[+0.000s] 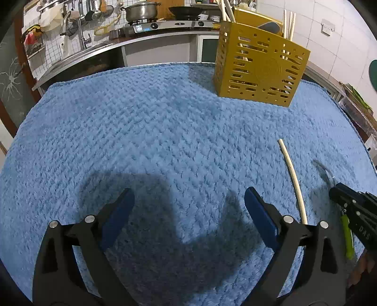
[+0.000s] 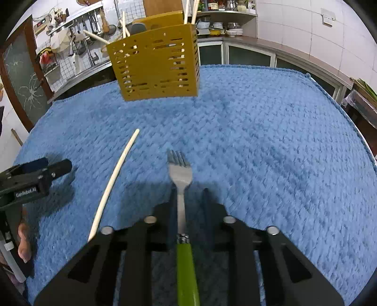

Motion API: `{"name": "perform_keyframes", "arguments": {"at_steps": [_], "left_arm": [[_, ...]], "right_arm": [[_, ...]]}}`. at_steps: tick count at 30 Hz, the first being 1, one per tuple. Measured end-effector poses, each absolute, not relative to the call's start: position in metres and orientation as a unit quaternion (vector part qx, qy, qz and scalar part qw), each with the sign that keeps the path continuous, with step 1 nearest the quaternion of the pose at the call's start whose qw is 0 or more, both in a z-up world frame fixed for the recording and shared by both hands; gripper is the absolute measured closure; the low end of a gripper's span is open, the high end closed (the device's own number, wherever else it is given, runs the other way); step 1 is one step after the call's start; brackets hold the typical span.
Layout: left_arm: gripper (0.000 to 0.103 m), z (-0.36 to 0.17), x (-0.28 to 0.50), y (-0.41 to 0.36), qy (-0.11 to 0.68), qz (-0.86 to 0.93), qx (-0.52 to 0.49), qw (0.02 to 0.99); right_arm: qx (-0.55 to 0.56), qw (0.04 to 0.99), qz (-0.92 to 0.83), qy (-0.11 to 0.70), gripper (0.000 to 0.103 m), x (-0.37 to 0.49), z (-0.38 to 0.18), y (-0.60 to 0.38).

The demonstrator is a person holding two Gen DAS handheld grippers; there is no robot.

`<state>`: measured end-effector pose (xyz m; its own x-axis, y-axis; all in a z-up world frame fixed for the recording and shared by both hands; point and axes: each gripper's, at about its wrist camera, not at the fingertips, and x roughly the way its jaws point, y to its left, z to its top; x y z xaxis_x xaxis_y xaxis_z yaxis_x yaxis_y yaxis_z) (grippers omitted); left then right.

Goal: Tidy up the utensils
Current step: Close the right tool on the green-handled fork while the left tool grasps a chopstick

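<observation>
Sitting under a fluffy blue textured towel (image 1: 165, 122) covering the worktop; backing onto white tiled walls (image 2: 294, 26), a steel kitchen counter (image 1: 99, 49) carrying a lidded steel pot (image 1: 139, 11).

**Bright, sharp, heavily curved views**

You get even overhead light: dark shadows pool under the black left gripper (image 1: 188, 200) on the fluffy blue towel (image 1: 165, 131). Fisheye bending and black vignetting crowd the corners; distant shelves look soft.

"GenRobot.AI" stands in white on the left tongs (image 2: 56, 167); other lettering is too blurred
</observation>
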<state>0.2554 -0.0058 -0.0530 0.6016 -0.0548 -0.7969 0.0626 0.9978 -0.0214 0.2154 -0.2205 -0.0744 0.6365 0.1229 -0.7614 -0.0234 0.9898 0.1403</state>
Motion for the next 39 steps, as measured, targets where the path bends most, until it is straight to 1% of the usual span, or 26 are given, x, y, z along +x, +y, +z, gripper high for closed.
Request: {"name": "perform_keyframes", "arguments": {"at_steps": [2,7,14,17,20,21,22,23,25,26,27,29,31,32,33,34,38,39], "left_arm": [[0.011,-0.05,0.258,-0.009,0.447,-0.033,0.002,0.894],[0.011,-0.043,0.266,-0.029,0.452,-0.046,-0.003,0.891],[0.013,-0.045,0.279,-0.068,0.466,-0.071,-0.004,0.882],[0.017,-0.049,0.283,-0.087,0.472,-0.079,0.001,0.878],[0.03,-0.053,0.288,-0.101,0.479,-0.084,0.013,0.873],[0.039,-0.055,0.289,-0.103,0.484,-0.086,0.015,0.871],[0.043,-0.056,0.29,-0.105,0.487,-0.085,0.019,0.869],[0.044,-0.056,0.291,-0.108,0.484,-0.08,0.025,0.871],[0.054,-0.056,0.292,-0.11,0.483,-0.085,0.03,0.871],[0.057,-0.055,0.292,-0.112,0.484,-0.085,0.031,0.871],[0.063,-0.055,0.293,-0.112,0.485,-0.085,0.032,0.87],[0.067,-0.055,0.296,-0.113,0.487,-0.087,0.032,0.868],[0.076,-0.054,0.299,-0.115,0.488,-0.089,0.03,0.868],[0.077,-0.054,0.301,-0.115,0.489,-0.088,0.029,0.868],[0.084,-0.054,0.302,-0.115,0.487,-0.088,0.028,0.868],[0.089,-0.055,0.303,-0.116,0.488,-0.092,0.027,0.868],[0.091,-0.056,0.302,-0.115,0.478,-0.094,0.027,0.873],[0.094,-0.056,0.302,-0.114,0.475,-0.095,0.028,0.874]], "right_arm": [[0.064,0.9,0.042,0.429,0.098,0.22,-0.074,-0.225],[0.073,0.899,0.028,0.431,0.099,0.229,-0.067,-0.243],[0.088,0.895,0.005,0.437,0.099,0.238,-0.067,-0.272],[0.096,0.893,0.006,0.441,0.099,0.242,-0.071,-0.281],[0.102,0.892,0.011,0.44,0.099,0.245,-0.073,-0.286],[0.1,0.892,0.013,0.44,0.099,0.247,-0.073,-0.286],[0.098,0.892,0.013,0.441,0.099,0.248,-0.073,-0.286],[0.098,0.892,0.014,0.441,0.099,0.249,-0.072,-0.286],[0.105,0.889,0.016,0.445,0.099,0.253,-0.072,-0.288],[0.107,0.888,0.017,0.447,0.099,0.254,-0.072,-0.288],[0.107,0.887,0.017,0.449,0.099,0.257,-0.072,-0.288],[0.105,0.885,0.015,0.453,0.097,0.259,-0.072,-0.289],[0.103,0.883,0.013,0.458,0.096,0.263,-0.072,-0.287],[0.101,0.882,0.011,0.461,0.096,0.264,-0.072,-0.286],[0.098,0.881,0.008,0.462,0.096,0.265,-0.073,-0.284],[0.097,0.881,0.006,0.462,0.096,0.266,-0.073,-0.284],[0.098,0.885,0.001,0.456,0.098,0.265,-0.073,-0.286],[0.101,0.886,0.002,0.453,0.098,0.264,-0.073,-0.287]]}}
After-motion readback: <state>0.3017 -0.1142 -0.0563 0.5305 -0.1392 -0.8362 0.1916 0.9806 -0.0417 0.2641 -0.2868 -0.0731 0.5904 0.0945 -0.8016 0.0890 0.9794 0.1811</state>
